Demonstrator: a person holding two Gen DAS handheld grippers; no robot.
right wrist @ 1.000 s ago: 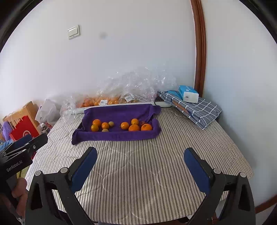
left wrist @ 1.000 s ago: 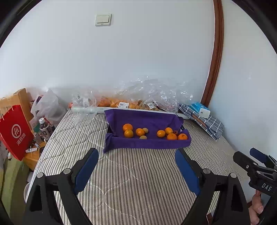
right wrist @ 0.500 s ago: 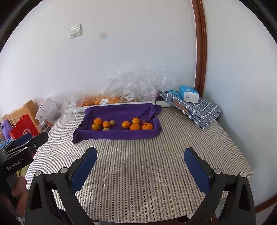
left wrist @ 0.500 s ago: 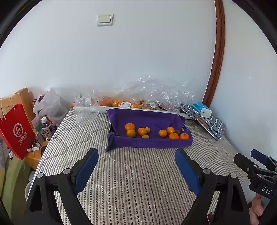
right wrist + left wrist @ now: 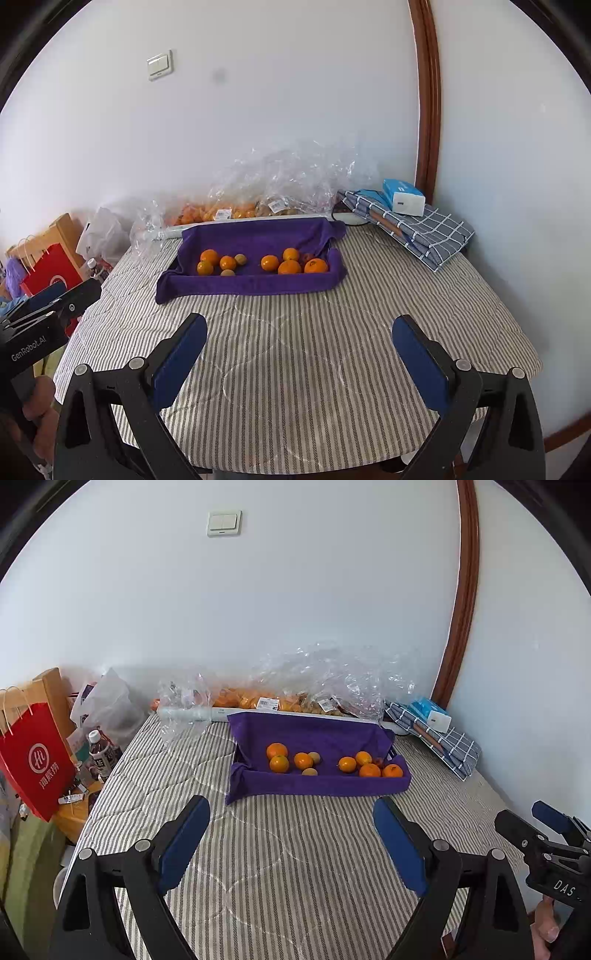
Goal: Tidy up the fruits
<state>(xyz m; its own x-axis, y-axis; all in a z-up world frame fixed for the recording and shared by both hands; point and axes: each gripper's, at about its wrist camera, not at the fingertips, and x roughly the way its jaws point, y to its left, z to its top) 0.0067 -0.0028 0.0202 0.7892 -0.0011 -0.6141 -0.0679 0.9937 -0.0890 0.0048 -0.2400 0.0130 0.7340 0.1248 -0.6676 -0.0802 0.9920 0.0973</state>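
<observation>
A tray lined with a purple towel (image 5: 314, 786) (image 5: 251, 284) sits at the far middle of the striped table. It holds several oranges, such as one on the left (image 5: 277, 750) (image 5: 209, 256) and one on the right (image 5: 392, 771) (image 5: 316, 265), plus a few small brownish fruits (image 5: 314, 757) (image 5: 240, 259). My left gripper (image 5: 291, 823) is open and empty, above the near table, well short of the tray. My right gripper (image 5: 299, 341) is open and empty too, also short of the tray.
Clear plastic bags with more oranges (image 5: 251, 699) (image 5: 218, 212) lie along the wall behind the tray. A folded checked cloth (image 5: 424, 229) with a blue box (image 5: 402, 192) lies at the back right. A red paper bag (image 5: 33, 760) and bottles (image 5: 101, 755) stand left of the table.
Both grippers have moved slightly, so the tray sits a little further right and lower in each view. Jaws stay open and empty.
</observation>
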